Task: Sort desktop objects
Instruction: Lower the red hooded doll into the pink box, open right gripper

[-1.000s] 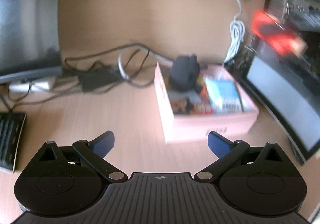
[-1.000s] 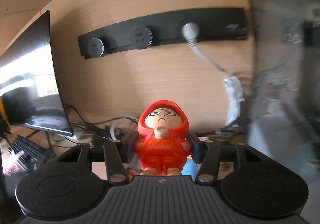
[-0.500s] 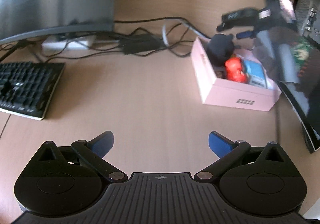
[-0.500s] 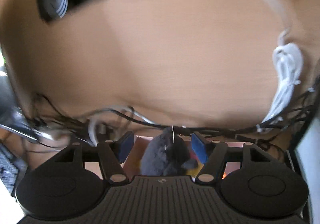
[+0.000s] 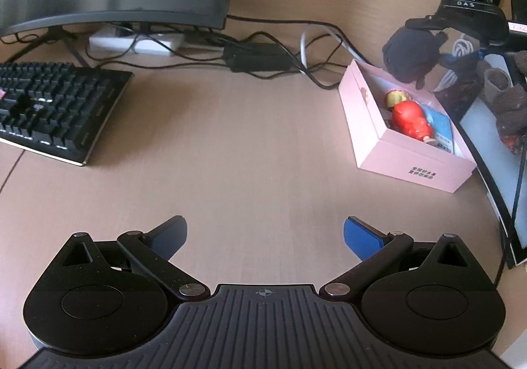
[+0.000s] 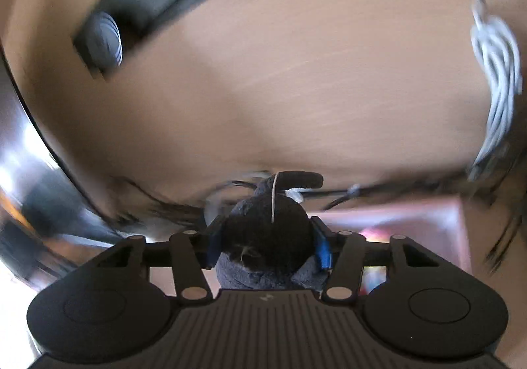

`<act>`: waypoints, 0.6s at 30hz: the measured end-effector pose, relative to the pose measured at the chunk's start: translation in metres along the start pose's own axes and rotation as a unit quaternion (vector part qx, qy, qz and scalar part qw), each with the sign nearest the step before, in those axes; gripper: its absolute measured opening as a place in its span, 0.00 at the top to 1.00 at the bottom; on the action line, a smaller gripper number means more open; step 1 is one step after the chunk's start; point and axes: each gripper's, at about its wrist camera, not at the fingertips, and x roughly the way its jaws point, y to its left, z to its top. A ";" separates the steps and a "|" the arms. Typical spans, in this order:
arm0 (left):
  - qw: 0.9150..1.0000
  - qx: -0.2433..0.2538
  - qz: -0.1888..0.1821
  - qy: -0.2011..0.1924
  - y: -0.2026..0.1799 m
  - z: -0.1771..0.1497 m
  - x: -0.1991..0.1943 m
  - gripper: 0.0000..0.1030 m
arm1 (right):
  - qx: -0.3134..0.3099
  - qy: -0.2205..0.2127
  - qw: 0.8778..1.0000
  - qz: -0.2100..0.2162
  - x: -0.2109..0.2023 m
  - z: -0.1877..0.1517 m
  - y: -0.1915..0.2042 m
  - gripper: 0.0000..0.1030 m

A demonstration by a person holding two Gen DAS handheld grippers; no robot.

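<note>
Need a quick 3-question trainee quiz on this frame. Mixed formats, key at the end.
1. Multiple choice: what sits between the fingers of the right gripper?
A. a pen
B. a dark plush toy
C. a phone

2. True or false: the left gripper is carrying an object.

3. Fill in the blank: the red figure lies inside the pink ____.

Key
1. B. The fingers have just been closing, with the toy between them.
2. False. Its fingers stand apart over bare desk with nothing between them.
3. box
</note>
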 end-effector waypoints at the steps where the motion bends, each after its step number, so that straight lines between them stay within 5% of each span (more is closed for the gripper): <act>1: 1.000 0.004 -0.001 -0.001 -0.002 0.000 0.000 0.00 | 0.024 0.011 1.000 0.012 0.001 0.000 -0.007 0.39; 2: 1.000 0.010 -0.003 -0.003 -0.003 0.001 -0.002 0.00 | 0.034 0.020 0.999 0.002 0.005 -0.001 -0.014 0.31; 5: 1.000 0.018 -0.004 -0.011 -0.004 0.001 -0.006 0.00 | 0.024 0.009 0.994 -0.108 0.013 -0.005 -0.028 0.29; 12: 1.000 0.001 0.000 0.000 0.002 0.000 -0.002 0.00 | -0.055 -0.044 0.990 -0.123 -0.006 -0.010 -0.009 0.34; 15: 1.000 0.007 -0.005 0.003 -0.001 -0.001 -0.001 0.00 | -0.106 -0.033 0.989 -0.093 0.003 -0.022 0.019 0.49; 18: 1.000 0.010 -0.006 0.003 -0.004 -0.002 0.000 0.00 | -0.160 -0.011 0.983 -0.092 0.021 -0.046 0.038 0.49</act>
